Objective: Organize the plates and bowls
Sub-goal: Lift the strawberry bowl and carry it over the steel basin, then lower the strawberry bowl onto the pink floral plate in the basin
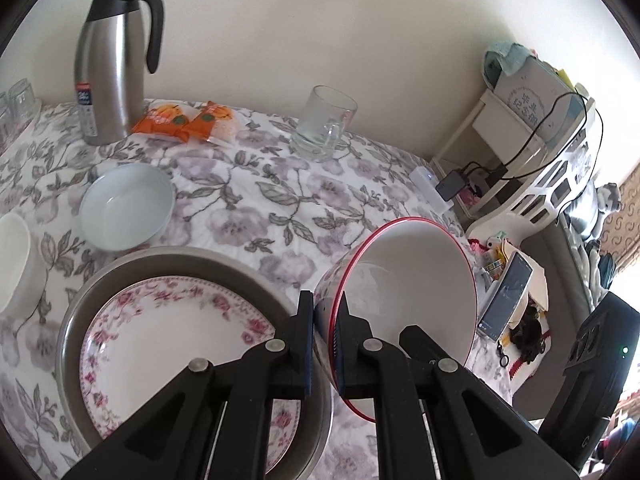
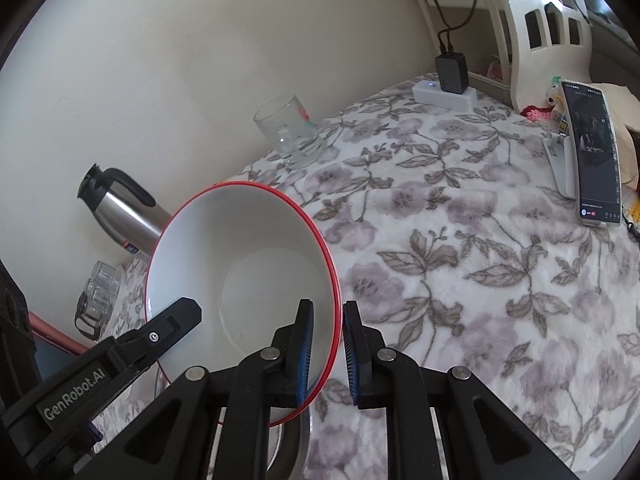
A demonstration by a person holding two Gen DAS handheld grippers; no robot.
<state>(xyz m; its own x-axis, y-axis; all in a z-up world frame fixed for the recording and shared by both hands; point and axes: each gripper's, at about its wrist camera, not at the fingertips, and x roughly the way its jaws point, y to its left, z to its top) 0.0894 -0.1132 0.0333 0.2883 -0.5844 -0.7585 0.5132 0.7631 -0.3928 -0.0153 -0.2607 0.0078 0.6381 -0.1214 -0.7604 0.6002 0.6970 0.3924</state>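
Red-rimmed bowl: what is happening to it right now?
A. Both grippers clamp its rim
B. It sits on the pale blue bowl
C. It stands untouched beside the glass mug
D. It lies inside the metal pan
A: the left gripper and right gripper each pinch the red-rimmed bowl at its rim, holding it tilted above the tablecloth.

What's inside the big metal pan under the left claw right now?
The metal pan holds one pink-flowered plate lying flat. Its near edge is hidden by the left claw, which grips the tilted red-rimmed bowl. Anything beneath the plate cannot be seen.
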